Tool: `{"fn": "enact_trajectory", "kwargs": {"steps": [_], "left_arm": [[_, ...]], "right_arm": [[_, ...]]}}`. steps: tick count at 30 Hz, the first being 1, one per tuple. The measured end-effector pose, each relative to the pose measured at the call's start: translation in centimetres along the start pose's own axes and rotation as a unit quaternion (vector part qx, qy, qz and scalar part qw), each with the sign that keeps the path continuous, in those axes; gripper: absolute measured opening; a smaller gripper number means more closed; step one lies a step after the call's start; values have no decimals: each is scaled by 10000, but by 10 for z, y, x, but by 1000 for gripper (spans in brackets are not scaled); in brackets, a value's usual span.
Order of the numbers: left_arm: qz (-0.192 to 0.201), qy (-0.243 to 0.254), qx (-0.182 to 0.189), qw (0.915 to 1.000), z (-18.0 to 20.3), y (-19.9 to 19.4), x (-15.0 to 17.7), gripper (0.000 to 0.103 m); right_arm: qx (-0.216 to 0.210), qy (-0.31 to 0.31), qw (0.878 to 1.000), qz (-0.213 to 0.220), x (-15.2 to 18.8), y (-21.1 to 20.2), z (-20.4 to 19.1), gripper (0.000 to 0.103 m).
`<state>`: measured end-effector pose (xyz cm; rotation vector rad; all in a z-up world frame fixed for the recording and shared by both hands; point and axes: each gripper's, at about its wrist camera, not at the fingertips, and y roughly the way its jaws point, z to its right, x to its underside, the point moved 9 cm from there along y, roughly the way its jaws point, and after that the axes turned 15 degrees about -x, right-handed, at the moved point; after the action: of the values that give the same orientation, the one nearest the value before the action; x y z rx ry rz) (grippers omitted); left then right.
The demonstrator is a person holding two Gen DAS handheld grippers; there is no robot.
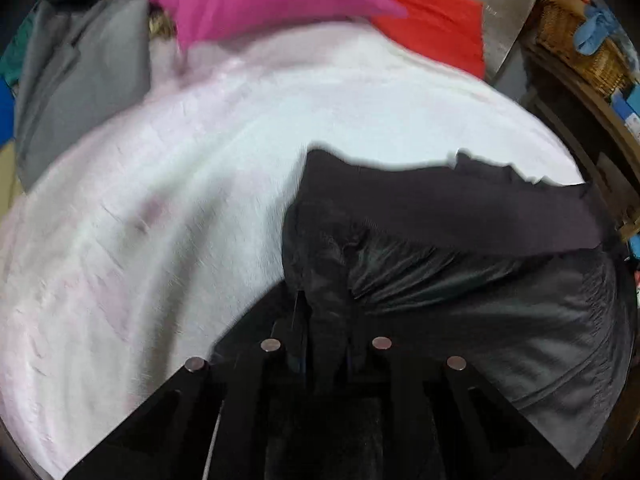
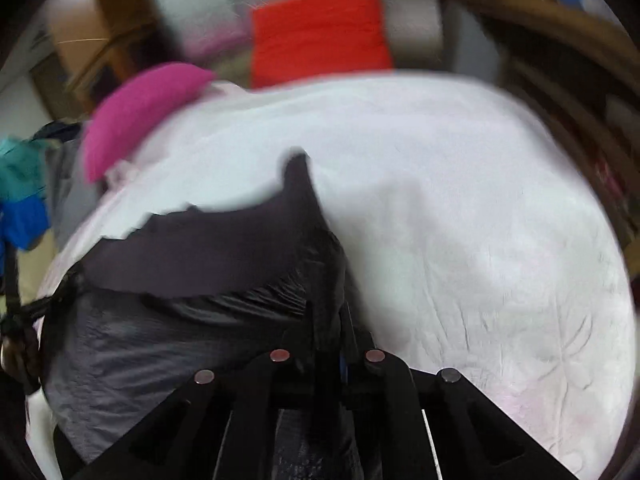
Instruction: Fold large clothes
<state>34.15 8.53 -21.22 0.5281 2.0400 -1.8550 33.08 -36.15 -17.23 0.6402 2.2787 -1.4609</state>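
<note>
A large black garment [image 1: 460, 288] of shiny fabric with a matte ribbed band lies on a white-pink bed cover [image 1: 160, 220]. In the left wrist view my left gripper [image 1: 326, 320] is shut on a bunched corner of it at the garment's left edge. The right wrist view shows the same black garment [image 2: 180, 280] spreading to the left, with my right gripper [image 2: 328, 320] shut on its right corner, which rises to a point. Both views are blurred by motion.
A magenta cushion [image 1: 260, 0] and a red folded cloth [image 1: 432, 28] lie at the far end of the bed. Grey clothing [image 1: 80, 80] is piled at the left. A wicker basket [image 1: 580, 52] stands on wooden furniture to the right. Teal and blue fabric [image 2: 24, 192] hangs at the left.
</note>
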Motion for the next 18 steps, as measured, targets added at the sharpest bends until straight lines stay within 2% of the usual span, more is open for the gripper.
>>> {"fn": "enact_trajectory", "kwargs": {"steps": [1,2,3,5,7,9,11,14,16,18], "left_arm": [[32,-16,-52,10000,1,0,-2,22],[43,-60,-129,9999,0,-3,-4,23],[42,-117,-201,9997,-3,-7,-5,29],[53,-232,-374,9990,-10,-17,-5,39],[219,-360,-578,9974,-20,-33,-6,51],[423,-421,-850,9946,-29,-55,-3,60],[652,-516,-1077,9907,-34,-80,3,65],[893,-652,-1042,9884,-27,-107,16,70],[945,-718,-915,9887,-16,-120,29,73],[959,-705,-749,9901,-3,-129,42,73]], "right_arm": [[86,84,9997,-204,10,16,6,10],[182,30,9996,-236,15,23,5,10],[260,8,9996,-100,15,21,1,12],[209,219,9995,96,14,9,-2,22],[409,363,9981,269,14,-10,-1,48],[556,246,9965,574,16,-36,-12,56],[608,79,9952,759,20,-54,-29,56],[363,-64,9941,1019,42,-75,-70,63],[161,-124,9931,1153,54,-84,-89,75],[17,-115,9922,1241,71,-80,-110,76]]}}
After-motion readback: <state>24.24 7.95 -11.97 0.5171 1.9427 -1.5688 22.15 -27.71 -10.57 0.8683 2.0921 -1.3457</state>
